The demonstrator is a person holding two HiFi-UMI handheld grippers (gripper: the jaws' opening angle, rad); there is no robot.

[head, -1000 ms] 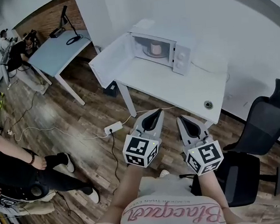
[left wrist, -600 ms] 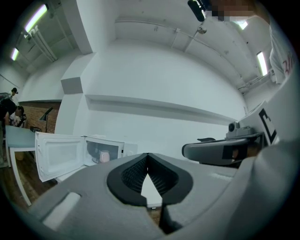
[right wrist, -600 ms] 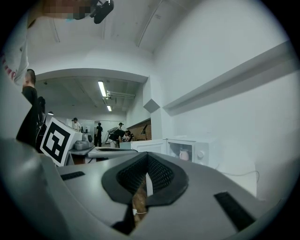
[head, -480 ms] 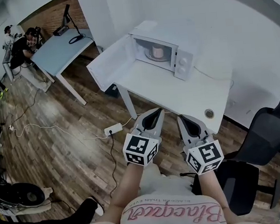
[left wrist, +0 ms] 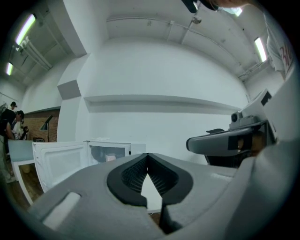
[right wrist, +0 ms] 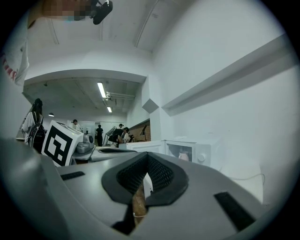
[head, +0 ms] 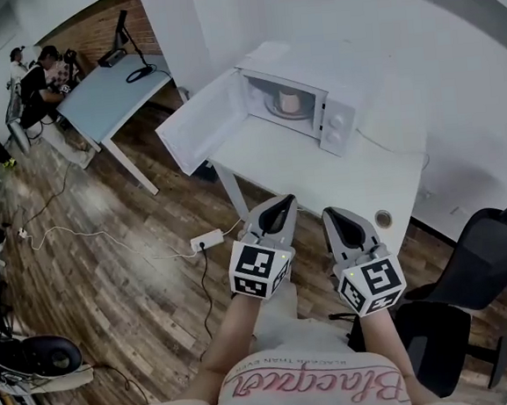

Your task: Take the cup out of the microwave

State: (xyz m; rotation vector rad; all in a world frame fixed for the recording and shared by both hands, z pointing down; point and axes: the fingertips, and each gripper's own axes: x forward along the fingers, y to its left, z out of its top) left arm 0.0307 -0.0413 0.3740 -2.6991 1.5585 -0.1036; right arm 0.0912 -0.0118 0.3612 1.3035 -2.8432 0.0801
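The white microwave point(head: 302, 105) stands at the back of a white table point(head: 321, 169), its door point(head: 198, 123) swung wide open to the left. A pale pink cup point(head: 291, 103) sits inside on the turntable. My two grippers are held side by side short of the table's near edge, both pointing level at the microwave and well away from it. The left gripper point(head: 282, 205) is shut and empty, and so is the right gripper point(head: 334, 215). In the left gripper view the cup point(left wrist: 111, 158) shows small in the microwave point(left wrist: 110, 151); the right gripper view shows the cup point(right wrist: 184, 157) too.
A black office chair point(head: 488, 265) stands right of the table. A power strip point(head: 206, 240) and cables lie on the wood floor by the table leg. A grey-blue desk point(head: 107, 91) with people beside it is far left. A round cable port point(head: 383, 219) sits in the table's near corner.
The table and microwave have come nearer and sit lower in the head view. Both grippers keep their pose, shut and side by side. The seated person at lower left is gone from view.
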